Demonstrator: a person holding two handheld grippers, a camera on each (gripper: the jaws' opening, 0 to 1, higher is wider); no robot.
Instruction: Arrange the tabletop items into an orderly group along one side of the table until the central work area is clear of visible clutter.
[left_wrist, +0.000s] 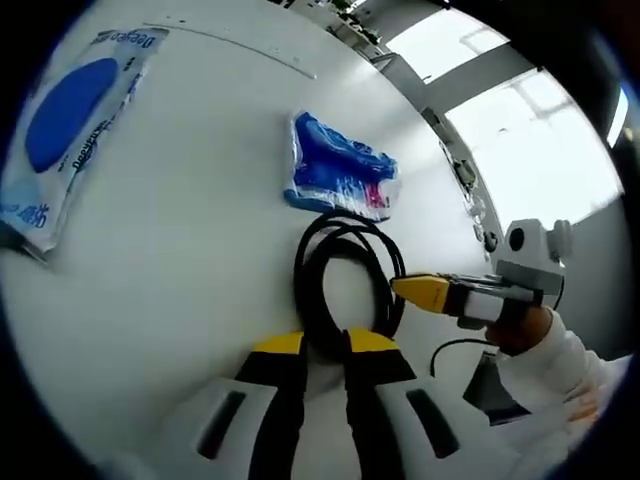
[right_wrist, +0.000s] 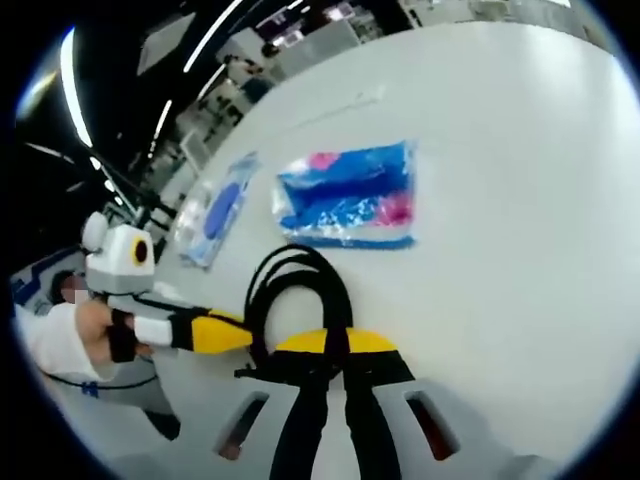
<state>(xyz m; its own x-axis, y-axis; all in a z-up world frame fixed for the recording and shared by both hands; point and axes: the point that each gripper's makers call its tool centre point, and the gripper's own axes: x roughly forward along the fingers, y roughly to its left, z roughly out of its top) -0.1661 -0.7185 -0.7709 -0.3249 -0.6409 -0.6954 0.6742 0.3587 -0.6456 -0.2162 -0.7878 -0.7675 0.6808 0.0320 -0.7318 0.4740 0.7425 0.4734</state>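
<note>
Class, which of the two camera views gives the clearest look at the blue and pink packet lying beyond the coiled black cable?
The right gripper view: there the blue and pink packet lies broad and unobstructed, its whole outline visible on the white table. In the left gripper view the same packet appears smaller and more foreshortened, just past the black cable.

The one readable print stands on the clear packet with the big blue oval (left_wrist: 62, 140), which lies on the white worktop (left_wrist: 200, 300) well apart from the blue-and-pink packet (left_wrist: 340, 170), past the coiled black cable (left_wrist: 345, 285). Blue lettering along its top edge reads roughly "Deeper", seen reversed; more blue characters run down its side edge, too small to make out. The print on the blue-and-pink packet is too blurred to read in either view.
</note>
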